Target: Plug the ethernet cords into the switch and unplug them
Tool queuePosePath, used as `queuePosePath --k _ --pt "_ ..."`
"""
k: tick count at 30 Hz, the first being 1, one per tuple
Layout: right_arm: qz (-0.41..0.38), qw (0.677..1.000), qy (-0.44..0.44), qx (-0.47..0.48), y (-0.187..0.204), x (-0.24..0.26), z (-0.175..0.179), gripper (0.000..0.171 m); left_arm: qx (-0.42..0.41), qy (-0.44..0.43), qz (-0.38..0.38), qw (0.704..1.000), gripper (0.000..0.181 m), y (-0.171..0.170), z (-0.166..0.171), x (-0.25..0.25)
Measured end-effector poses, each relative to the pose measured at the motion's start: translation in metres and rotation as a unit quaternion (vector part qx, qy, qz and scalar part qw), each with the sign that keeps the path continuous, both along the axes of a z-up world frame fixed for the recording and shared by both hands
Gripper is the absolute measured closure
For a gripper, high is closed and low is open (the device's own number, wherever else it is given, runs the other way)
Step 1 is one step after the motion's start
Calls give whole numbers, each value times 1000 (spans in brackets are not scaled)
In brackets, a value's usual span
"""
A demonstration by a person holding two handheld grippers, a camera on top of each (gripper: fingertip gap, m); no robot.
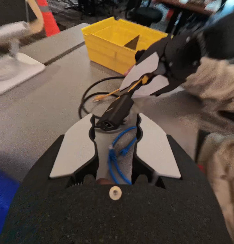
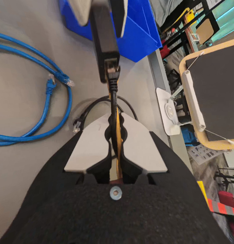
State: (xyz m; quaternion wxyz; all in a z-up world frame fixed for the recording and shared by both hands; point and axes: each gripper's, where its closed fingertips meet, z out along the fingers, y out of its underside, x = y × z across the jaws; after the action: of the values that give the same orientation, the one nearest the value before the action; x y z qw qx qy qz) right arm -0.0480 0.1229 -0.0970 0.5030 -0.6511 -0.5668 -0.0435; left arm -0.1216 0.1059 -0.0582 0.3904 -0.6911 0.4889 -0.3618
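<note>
The small black switch hangs tilted above the grey table, its open ports facing me. My left gripper is open, its fingertips either side of the switch's near end. My right gripper is shut on the black cord and the yellow cord just behind the switch. The black cord's plug sits in the switch's port. The right gripper also shows in the left wrist view. The yellow cord's loose plug dangles. A blue cord lies on the table.
A yellow bin stands behind the switch and a blue bin by the table edge. The black cord's free plug and the blue cord's coil lie on the table. An orange cone and a white stand base are far left. One gripper's finger ends stand about 9 cm off the other's.
</note>
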Motion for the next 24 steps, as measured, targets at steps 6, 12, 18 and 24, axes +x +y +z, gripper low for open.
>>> queuePosePath --k 6,12,18,24 --pt "18 997 -70 13 -1 -8 9 164 334 183 53 923 135 3 -3 -10" --pt "70 984 -85 142 -16 -32 37 164 309 209 43 927 135 11 -21 -20" --pt "82 954 -151 244 -21 -49 48 165 322 225 30 919 146 12 -31 -17" --pt "58 966 -154 199 -16 -46 43 161 401 251 45 880 155 24 -38 -13"
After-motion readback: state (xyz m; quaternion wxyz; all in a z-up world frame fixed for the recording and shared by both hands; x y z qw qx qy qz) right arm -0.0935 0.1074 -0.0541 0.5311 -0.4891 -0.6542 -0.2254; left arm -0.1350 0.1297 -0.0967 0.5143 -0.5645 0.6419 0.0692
